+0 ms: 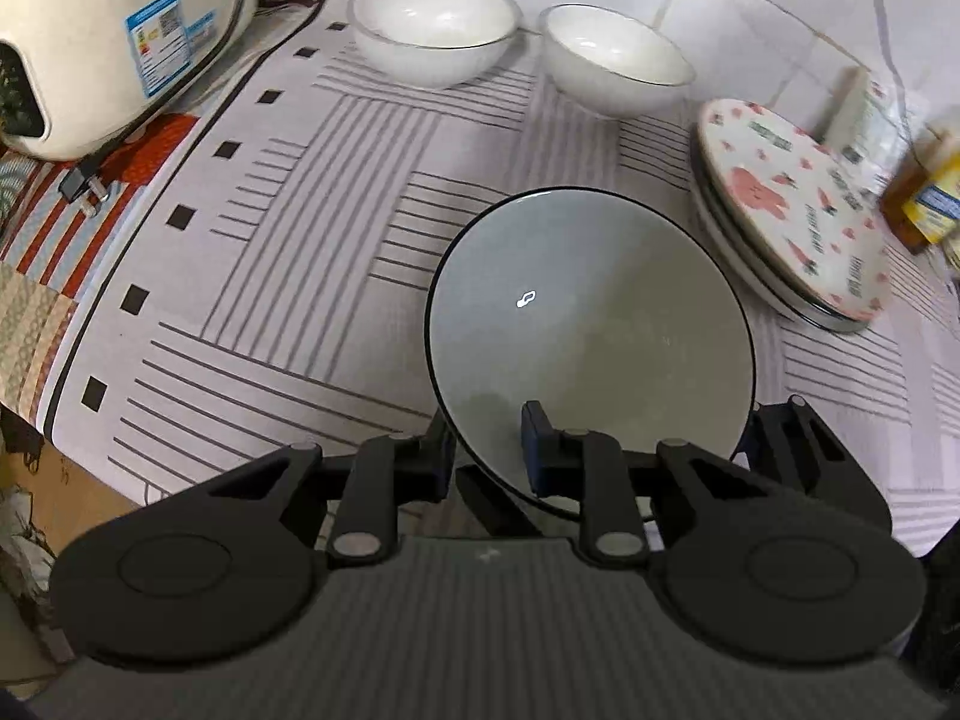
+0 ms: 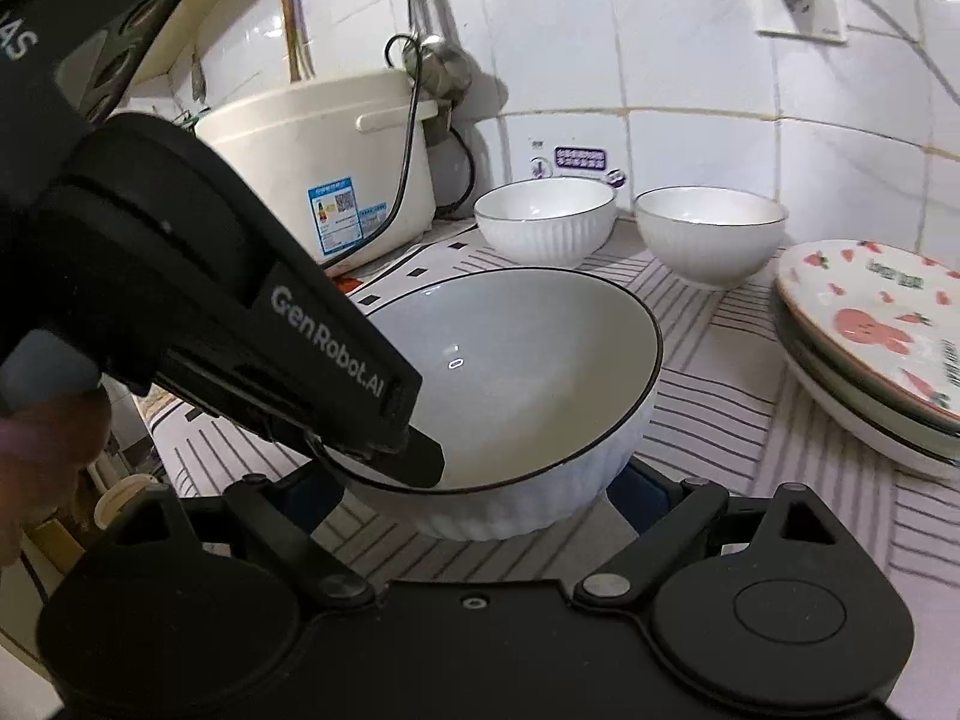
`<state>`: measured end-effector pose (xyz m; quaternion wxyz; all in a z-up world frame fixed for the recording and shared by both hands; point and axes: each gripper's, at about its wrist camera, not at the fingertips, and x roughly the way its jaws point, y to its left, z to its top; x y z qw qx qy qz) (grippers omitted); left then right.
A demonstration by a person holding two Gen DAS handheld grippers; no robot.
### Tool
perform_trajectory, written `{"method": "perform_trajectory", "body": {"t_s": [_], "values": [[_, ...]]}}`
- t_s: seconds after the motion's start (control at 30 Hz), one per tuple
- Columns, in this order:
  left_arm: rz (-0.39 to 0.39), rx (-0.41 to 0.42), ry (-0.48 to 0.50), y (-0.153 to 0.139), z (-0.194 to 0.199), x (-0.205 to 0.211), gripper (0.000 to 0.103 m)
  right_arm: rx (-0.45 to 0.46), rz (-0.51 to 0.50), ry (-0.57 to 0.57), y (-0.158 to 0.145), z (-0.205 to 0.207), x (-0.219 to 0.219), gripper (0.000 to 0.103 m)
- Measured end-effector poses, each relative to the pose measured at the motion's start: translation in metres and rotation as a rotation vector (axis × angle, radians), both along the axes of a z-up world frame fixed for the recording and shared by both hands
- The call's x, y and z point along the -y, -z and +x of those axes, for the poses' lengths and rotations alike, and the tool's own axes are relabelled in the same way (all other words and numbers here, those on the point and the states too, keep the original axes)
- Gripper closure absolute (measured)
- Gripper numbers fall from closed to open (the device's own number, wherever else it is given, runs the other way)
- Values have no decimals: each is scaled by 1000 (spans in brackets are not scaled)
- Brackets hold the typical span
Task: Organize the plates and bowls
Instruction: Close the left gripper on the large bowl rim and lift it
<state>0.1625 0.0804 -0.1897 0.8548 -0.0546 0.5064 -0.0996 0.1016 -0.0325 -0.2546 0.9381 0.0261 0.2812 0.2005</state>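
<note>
A large white ribbed bowl with a dark rim (image 1: pixel 591 330) (image 2: pixel 528 360) is at the middle of the striped mat. My left gripper (image 1: pixel 489 444) is shut on its near rim, one finger inside and one outside; it shows in the right wrist view (image 2: pixel 402 444). My right gripper (image 2: pixel 474 492) is open, its fingers either side of the bowl's base and mostly hidden behind it. Two smaller white bowls (image 1: pixel 435 27) (image 1: pixel 618 60) stand at the back by the wall. A stack of plates with a pink rabbit-print plate on top (image 1: pixel 792 204) (image 2: pixel 876 330) lies at the right.
A cream rice cooker (image 1: pixel 114 36) (image 2: pixel 318 180) stands at the back left with its cord and plug (image 1: pixel 84 183). The tiled wall is close behind the bowls. A bottle and a box (image 1: pixel 924 192) stand beyond the plates. The mat's left edge (image 1: pixel 102 324) drops off.
</note>
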Motion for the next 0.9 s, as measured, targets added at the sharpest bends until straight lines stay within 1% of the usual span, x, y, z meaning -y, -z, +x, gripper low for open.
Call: {"method": "perform_trajectory", "body": {"t_s": [0.2, 0.47, 0.67, 0.9], "values": [[21, 22, 70, -20, -18, 27, 81, 22, 16, 44, -16, -25, 21, 7], [-3, 32, 162, -33, -32, 62, 81, 48, -32, 103, -31, -50, 49, 7], [-2, 26, 209, -33, -36, 87, 81, 50, -53, 141, -33, -60, 69, 7], [16, -10, 245, -21, -36, 111, 81, 26, -57, 176, -23, -69, 92, 7]]}}
